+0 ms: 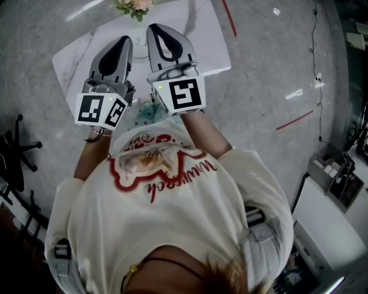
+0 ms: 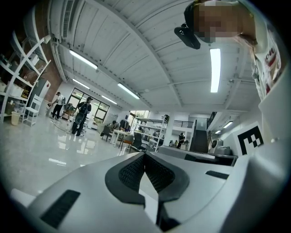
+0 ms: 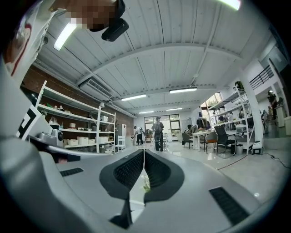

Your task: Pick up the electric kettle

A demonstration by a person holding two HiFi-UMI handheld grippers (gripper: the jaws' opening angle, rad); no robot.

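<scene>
Grippers level and shut, a person stands at a white table [image 1: 201,54]. The left gripper [image 1: 122,43] and right gripper [image 1: 156,30] point side by side over its near edge, each with its jaws pressed together on nothing. Flowers [image 1: 135,6] sit at the table's far end. The kettle shows in no view, so the reach has not begun. To do it well, the person likely needs to find the kettle first, spread one gripper's jaws before nearing the handle, and close squarely across it to stop the body swinging.
</scene>
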